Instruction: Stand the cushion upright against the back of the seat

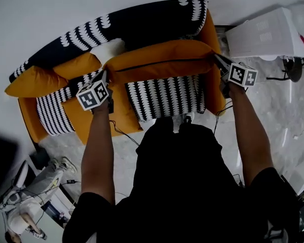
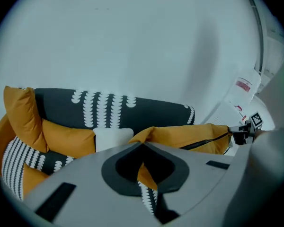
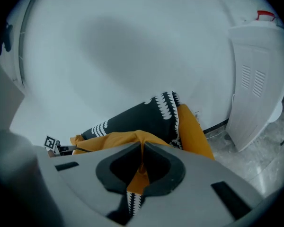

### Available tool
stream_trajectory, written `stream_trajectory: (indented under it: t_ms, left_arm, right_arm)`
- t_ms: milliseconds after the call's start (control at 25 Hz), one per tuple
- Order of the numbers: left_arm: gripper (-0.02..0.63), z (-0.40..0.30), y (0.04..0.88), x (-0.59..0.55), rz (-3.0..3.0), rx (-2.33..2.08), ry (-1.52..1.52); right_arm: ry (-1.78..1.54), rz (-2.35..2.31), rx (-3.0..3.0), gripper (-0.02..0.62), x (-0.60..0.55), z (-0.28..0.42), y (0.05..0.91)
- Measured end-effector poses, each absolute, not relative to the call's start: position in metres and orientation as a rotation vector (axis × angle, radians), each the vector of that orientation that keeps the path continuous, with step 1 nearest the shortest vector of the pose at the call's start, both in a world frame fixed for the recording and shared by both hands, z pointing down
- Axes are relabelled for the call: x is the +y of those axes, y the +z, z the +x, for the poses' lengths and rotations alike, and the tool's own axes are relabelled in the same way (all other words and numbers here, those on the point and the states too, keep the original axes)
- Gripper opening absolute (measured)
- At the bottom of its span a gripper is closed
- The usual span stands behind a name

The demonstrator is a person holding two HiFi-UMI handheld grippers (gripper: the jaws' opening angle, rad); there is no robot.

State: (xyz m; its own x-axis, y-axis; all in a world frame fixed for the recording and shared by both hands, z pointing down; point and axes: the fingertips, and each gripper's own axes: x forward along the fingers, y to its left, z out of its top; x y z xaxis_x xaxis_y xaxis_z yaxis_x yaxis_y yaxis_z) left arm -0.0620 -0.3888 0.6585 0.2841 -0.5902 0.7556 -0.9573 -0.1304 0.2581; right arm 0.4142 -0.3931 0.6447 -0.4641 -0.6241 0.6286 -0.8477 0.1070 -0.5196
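The cushion [image 1: 162, 62] has an orange zipped edge facing up and a black-and-white striped face [image 1: 164, 97] towards me. It is held up above the seat of the orange sofa [image 1: 213, 92], in front of the sofa's black patterned back [image 1: 142, 22]. My left gripper [image 1: 105, 78] is shut on the cushion's left corner. My right gripper [image 1: 216, 59] is shut on its right corner. In the left gripper view, orange and striped fabric [image 2: 144, 176] is pinched between the jaws [image 2: 142, 148]. The right gripper view shows the same fabric [image 3: 135, 183] at its jaws [image 3: 142, 148].
Further cushions lie on the sofa's left: an orange one [image 1: 33, 80], a white one [image 1: 110, 48] and a striped one [image 1: 53, 113]. A white appliance [image 1: 266, 32] stands right of the sofa by the wall. Cables and gear [image 1: 35, 186] lie on the floor lower left.
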Motion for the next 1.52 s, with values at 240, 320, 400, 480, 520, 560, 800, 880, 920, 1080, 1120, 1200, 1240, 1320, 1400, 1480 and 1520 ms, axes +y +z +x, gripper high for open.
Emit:
stream_trajectory:
  t_ms: [240, 320, 400, 480, 520, 560, 800, 880, 920, 1080, 1120, 1200, 1240, 1320, 1400, 1480, 1520]
  left_arm:
    - [0.02, -0.057, 0.641, -0.448, 1.88, -1.372, 0.61]
    - [0.02, -0.055, 0.637, -0.462, 1.897, -1.363, 0.603]
    - [0.02, -0.054, 0.634, -0.473, 1.898, -1.362, 0.582]
    - [0.02, -0.056, 0.633, -0.485, 1.895, -1.367, 0.567]
    - [0.02, -0.056, 0.633, -0.491, 1.896, -1.368, 0.563]
    - [0.02, -0.057, 0.632, -0.498, 1.898, -1.368, 0.559]
    - [0.021, -0.063, 0.648, -0.526, 1.81, -1.368, 0.578]
    - [0.021, -0.061, 0.653, -0.529, 1.828, -1.346, 0.577]
    - [0.021, -0.059, 0.654, -0.53, 1.846, -1.34, 0.58]
    - [0.021, -0.056, 0.66, -0.539, 1.881, -1.346, 0.577]
    - [0.021, -0.056, 0.662, -0.542, 1.88, -1.35, 0.571]
    - [0.022, -0.058, 0.664, -0.549, 1.876, -1.358, 0.568]
    - [0.023, -0.057, 0.665, -0.553, 1.875, -1.361, 0.57]
    - [0.023, -0.056, 0.666, -0.561, 1.872, -1.357, 0.57]
    - [0.023, -0.056, 0.666, -0.567, 1.864, -1.345, 0.555]
    - [0.023, -0.057, 0.664, -0.571, 1.859, -1.34, 0.534]
    - [0.023, -0.059, 0.663, -0.572, 1.862, -1.345, 0.529]
  right_arm:
    - [1.315, 1.592, -2.14, 0.043, -0.429, 0.422, 0.623]
    - [1.304, 1.623, -2.132, 0.043, -0.439, 0.425, 0.618]
    - [1.288, 1.643, -2.138, 0.043, -0.452, 0.427, 0.613]
    - [1.27, 1.667, -2.145, 0.043, -0.468, 0.427, 0.608]
    - [1.261, 1.681, -2.143, 0.043, -0.477, 0.427, 0.607]
    - [1.253, 1.698, -2.135, 0.043, -0.486, 0.427, 0.608]
    - [1.169, 1.772, -2.013, 0.043, -0.533, 0.418, 0.627]
    - [1.159, 1.812, -1.938, 0.044, -0.54, 0.421, 0.637]
    - [1.161, 1.835, -1.908, 0.044, -0.542, 0.423, 0.642]
    - [1.101, 1.839, -1.852, 0.044, -0.552, 0.427, 0.654]
    - [1.077, 1.823, -1.848, 0.045, -0.555, 0.427, 0.655]
    - [1.039, 1.786, -1.844, 0.045, -0.562, 0.426, 0.658]
    - [1.024, 1.767, -1.841, 0.046, -0.566, 0.425, 0.66]
    - [1.0, 1.734, -1.829, 0.046, -0.573, 0.427, 0.663]
    - [0.993, 1.704, -1.817, 0.046, -0.579, 0.427, 0.664]
    - [1.002, 1.668, -1.813, 0.046, -0.582, 0.426, 0.664]
    - [1.002, 1.648, -1.812, 0.046, -0.582, 0.425, 0.663]
